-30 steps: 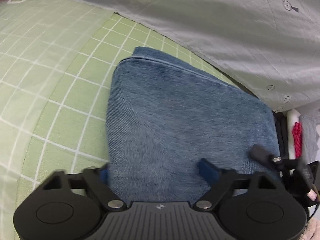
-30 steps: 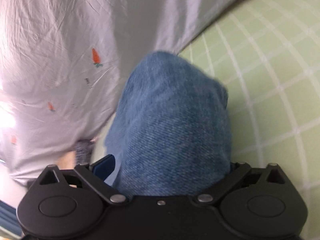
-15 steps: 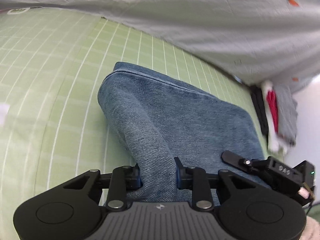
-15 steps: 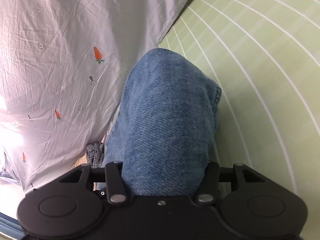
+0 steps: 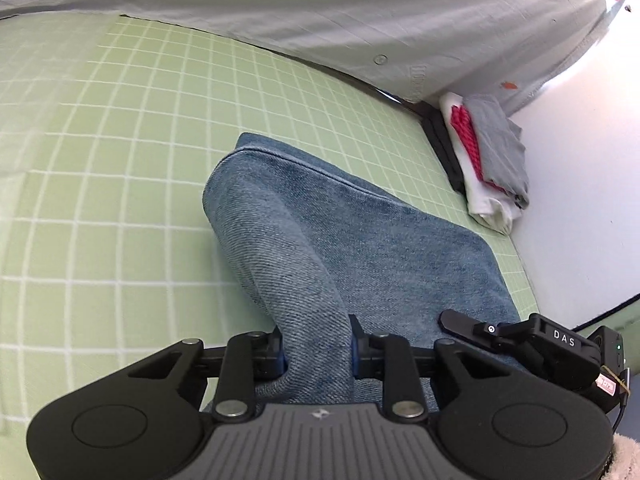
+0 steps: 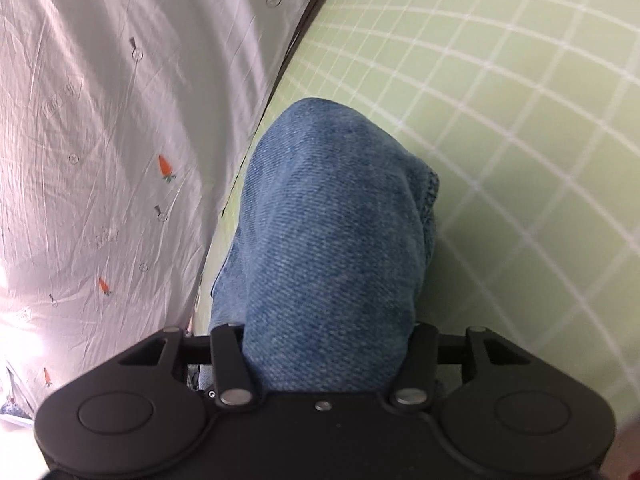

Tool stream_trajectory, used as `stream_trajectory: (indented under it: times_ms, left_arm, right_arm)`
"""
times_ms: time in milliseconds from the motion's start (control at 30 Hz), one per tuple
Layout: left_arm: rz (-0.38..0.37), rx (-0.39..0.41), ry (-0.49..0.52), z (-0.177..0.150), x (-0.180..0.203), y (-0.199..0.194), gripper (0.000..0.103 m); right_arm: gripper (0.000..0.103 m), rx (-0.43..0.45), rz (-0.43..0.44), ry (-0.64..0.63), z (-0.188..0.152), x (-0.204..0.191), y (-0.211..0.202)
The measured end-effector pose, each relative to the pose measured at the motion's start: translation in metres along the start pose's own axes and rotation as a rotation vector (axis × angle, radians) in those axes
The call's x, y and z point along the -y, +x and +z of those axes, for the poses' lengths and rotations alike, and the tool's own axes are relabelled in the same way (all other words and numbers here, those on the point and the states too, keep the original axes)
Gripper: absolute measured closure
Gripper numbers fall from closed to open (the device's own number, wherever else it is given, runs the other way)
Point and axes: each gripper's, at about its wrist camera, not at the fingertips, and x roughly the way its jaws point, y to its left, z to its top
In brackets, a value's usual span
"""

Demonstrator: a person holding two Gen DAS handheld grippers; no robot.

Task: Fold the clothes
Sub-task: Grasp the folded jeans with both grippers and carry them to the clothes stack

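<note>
Pinching denim on both sides now: the left gripper (image 5: 316,354) has its 2 fingers (image 5: 276,350) pressed in on a bunched ridge of the blue jeans (image 5: 320,240), the cloth squeezed narrow between the blue pads and rising up out of the grip. Over on the other side, the right gripper (image 6: 326,354) is clamped on a much thicker roll of the same jeans (image 6: 332,240), its fingers (image 6: 226,354) held apart by the bulk of the fabric that fills the whole gap between them. From the left wrist view the jeans lie as a folded slab on the green checked sheet (image 5: 100,140), a stitched seam running along the far edge, the near left corner lifted toward the gripper. And there, at the near right of that view, the tip of the right gripper (image 5: 520,338) pokes in, resting against the jeans' near right edge. A pale grey cover printed with small carrots (image 6: 100,120) lies along the far side of the sheet. Far right in the left wrist view, a small stack of folded clothes (image 5: 484,164) sits against the white wall (image 5: 580,200), well apart from the jeans: dark, white, red and grey layers.
</note>
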Motion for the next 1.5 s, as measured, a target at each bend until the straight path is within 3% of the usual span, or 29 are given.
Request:
stream_trajectory:
  times_ms: [133, 267, 367, 533, 733, 933, 1133, 1167, 1200, 1267, 1333, 1400, 1467, 1500]
  left_arm:
    - [0.003, -0.009, 0.021, -0.004, 0.027, 0.013, 0.076]
    - [0.014, -0.012, 0.039, 0.001, 0.075, 0.044, 0.076]
    - [0.022, -0.010, 0.050, 0.003, 0.123, 0.077, 0.076]
    - [-0.039, -0.002, 0.058, 0.008, 0.215, 0.135, 0.076]
    - [-0.106, 0.017, 0.168, 0.031, 0.313, 0.190, 0.076]
    - [-0.187, 0.121, 0.159, 0.089, 0.361, 0.208, 0.076]
    - [-0.256, 0.283, 0.226, 0.191, 0.403, 0.226, 0.076]
    - [-0.227, 0.299, 0.214, 0.211, 0.406, 0.239, 0.075]
    - [-0.197, 0.316, 0.201, 0.230, 0.408, 0.252, 0.068]
    - [-0.139, 0.348, 0.176, 0.270, 0.414, 0.277, 0.051]
    - [-0.037, 0.319, 0.179, 0.294, 0.408, 0.314, 0.050]
    - [0.042, 0.270, 0.190, 0.308, 0.400, 0.347, 0.050]
    - [0.101, 0.220, 0.196, 0.314, 0.390, 0.373, 0.050]
    - [0.073, 0.215, 0.174, 0.312, 0.385, 0.377, 0.049]
  right_arm:
    - [0.054, 0.012, 0.004, 0.007, 0.010, 0.014, -0.019]
    - [0.054, 0.016, 0.017, 0.005, 0.042, 0.033, -0.042]
    - [0.054, 0.001, 0.020, -0.003, 0.087, 0.056, -0.066]
    - [0.054, 0.015, 0.019, -0.041, 0.179, 0.086, -0.123]
    - [0.054, 0.086, 0.042, -0.152, 0.274, 0.090, -0.183]
    - [0.056, 0.159, 0.120, -0.276, 0.354, 0.061, -0.210]
    - [0.056, 0.270, 0.233, -0.437, 0.449, 0.011, -0.217]
    - [0.057, 0.291, 0.228, -0.474, 0.470, 0.000, -0.214]
    - [0.057, 0.318, 0.180, -0.521, 0.489, -0.009, -0.207]
    - [0.044, 0.378, 0.032, -0.625, 0.527, -0.027, -0.187]
    - [0.024, 0.450, -0.163, -0.750, 0.558, -0.045, -0.162]
    - [0.023, 0.558, -0.422, -0.905, 0.567, -0.057, -0.129]
    - [0.025, 0.682, -0.581, -1.009, 0.561, -0.062, -0.108]
    - [0.025, 0.745, -0.661, -1.059, 0.558, -0.065, -0.098]
